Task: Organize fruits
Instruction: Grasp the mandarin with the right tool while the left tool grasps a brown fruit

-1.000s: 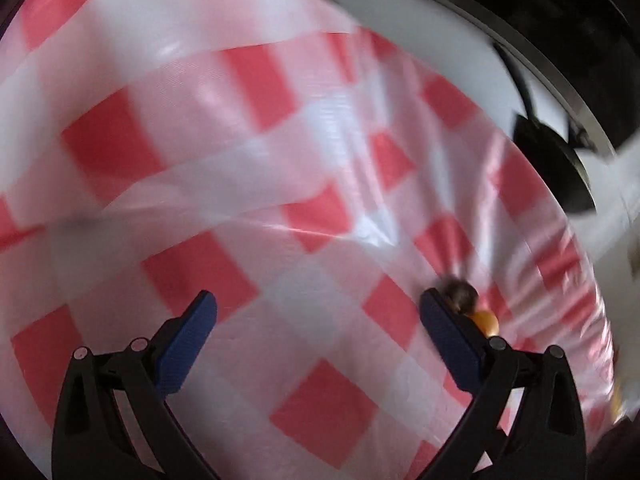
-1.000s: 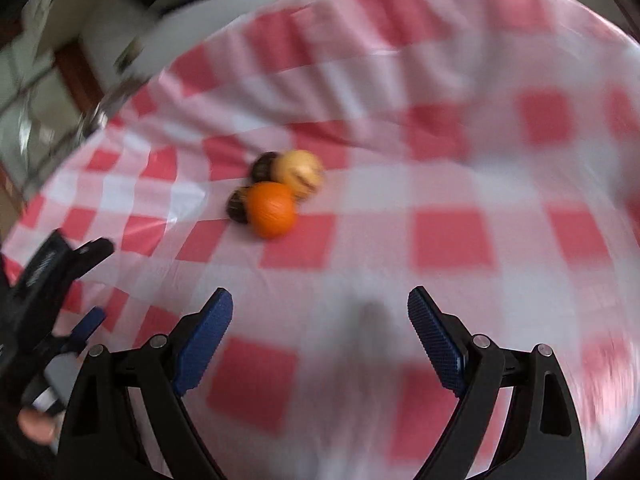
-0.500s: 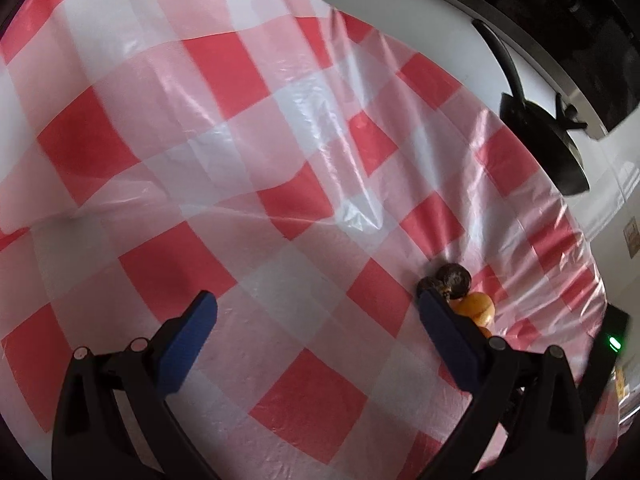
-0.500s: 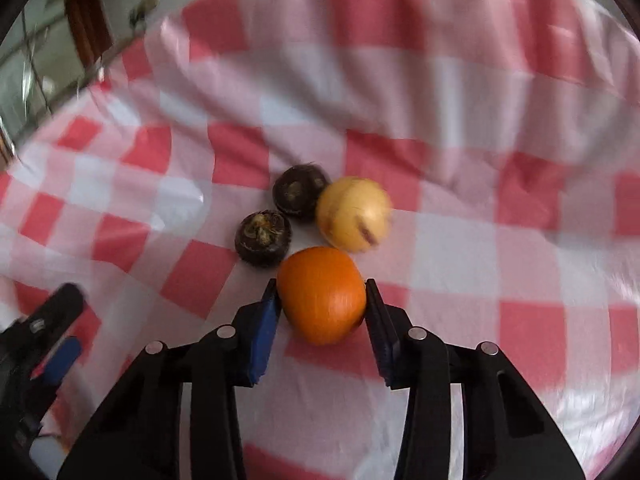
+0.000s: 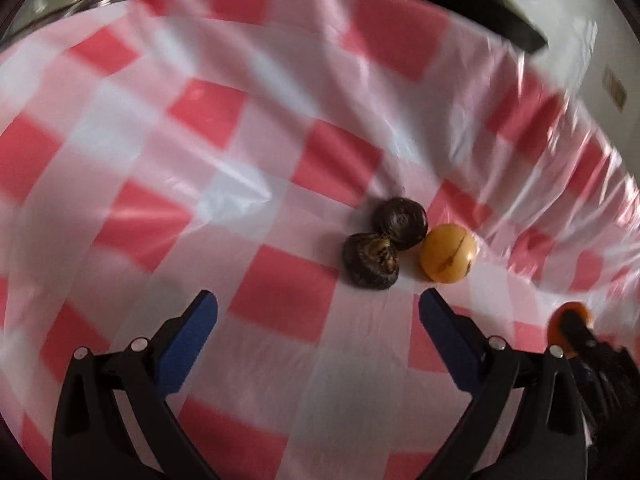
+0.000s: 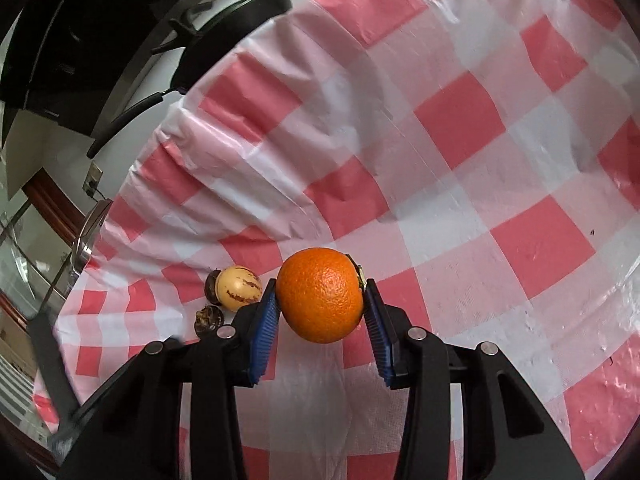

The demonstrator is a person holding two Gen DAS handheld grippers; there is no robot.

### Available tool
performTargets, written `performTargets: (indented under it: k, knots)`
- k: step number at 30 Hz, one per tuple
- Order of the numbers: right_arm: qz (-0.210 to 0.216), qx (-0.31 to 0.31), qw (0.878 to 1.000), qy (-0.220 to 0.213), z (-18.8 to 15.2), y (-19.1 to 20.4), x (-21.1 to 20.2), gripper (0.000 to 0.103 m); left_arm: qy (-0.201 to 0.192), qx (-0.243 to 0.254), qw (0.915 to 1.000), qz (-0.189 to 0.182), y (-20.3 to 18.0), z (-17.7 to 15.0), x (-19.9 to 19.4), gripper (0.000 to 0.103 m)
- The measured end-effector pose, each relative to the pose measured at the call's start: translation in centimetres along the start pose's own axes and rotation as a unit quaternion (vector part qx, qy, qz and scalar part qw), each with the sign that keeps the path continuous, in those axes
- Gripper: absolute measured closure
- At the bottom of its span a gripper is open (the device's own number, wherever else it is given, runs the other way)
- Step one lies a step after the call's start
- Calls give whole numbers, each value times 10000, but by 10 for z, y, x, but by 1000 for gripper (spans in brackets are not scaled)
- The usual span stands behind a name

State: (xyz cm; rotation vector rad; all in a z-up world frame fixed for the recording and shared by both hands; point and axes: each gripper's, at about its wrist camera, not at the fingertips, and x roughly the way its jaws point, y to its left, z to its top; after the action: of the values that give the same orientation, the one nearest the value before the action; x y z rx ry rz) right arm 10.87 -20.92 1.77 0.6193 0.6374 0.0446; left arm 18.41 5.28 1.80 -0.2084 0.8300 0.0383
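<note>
A table (image 5: 280, 292) draped in a red-and-white checked plastic cloth (image 6: 460, 120) carries two dark round fruits (image 5: 372, 260) and a yellow streaked fruit (image 5: 448, 253) clustered together.

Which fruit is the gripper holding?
The orange, squeezed between the right gripper's blue pads. The yellow striped fruit and two dark fruits lie loose on the tablecloth.

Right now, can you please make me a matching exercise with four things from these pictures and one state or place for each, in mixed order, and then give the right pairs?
Things:
1. orange
2. yellow fruit
3. two dark fruits
4. left gripper

States:
A. open, nothing between the jaws
B. touching each other on the cloth
C. clamped in the right gripper
D. lying on the cloth, streaked with brown

Pairs: 1-C, 2-D, 3-B, 4-A
</note>
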Motion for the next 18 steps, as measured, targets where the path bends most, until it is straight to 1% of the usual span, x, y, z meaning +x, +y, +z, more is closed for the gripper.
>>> performTargets:
  k: [2, 4, 6, 8, 10, 13, 15, 18]
  knots:
    - [3, 13, 10000, 12, 2, 0, 1, 61, 108, 245, 9996, 15, -9, 10, 11, 11]
    - [-3, 35, 10000, -3, 2, 2, 1, 61, 200, 496, 9985, 97, -18, 18, 24, 13]
    - [12, 41, 10000, 4, 2, 1, 1, 61, 324, 666, 9971, 146, -23, 21, 34, 19]
    - [3, 14, 10000, 23, 1, 2, 2, 61, 423, 758, 9961, 126, -26, 23, 41, 33]
    - [10, -35, 10000, 32, 1, 4, 3, 61, 453, 894, 9947, 210, -29, 24, 45, 39]
    - [4, -120, 9999, 27, 0, 7, 4, 61, 359, 1029, 9934, 359, -31, 22, 43, 62]
    - [3, -203, 9998, -2, -2, 10, 2, 61, 212, 992, 9941, 374, -29, 19, 34, 63]
    - [-5, -272, 9996, -39, -2, 12, 2, 61, -161, 816, 9959, 360, -19, 16, 8, 63]
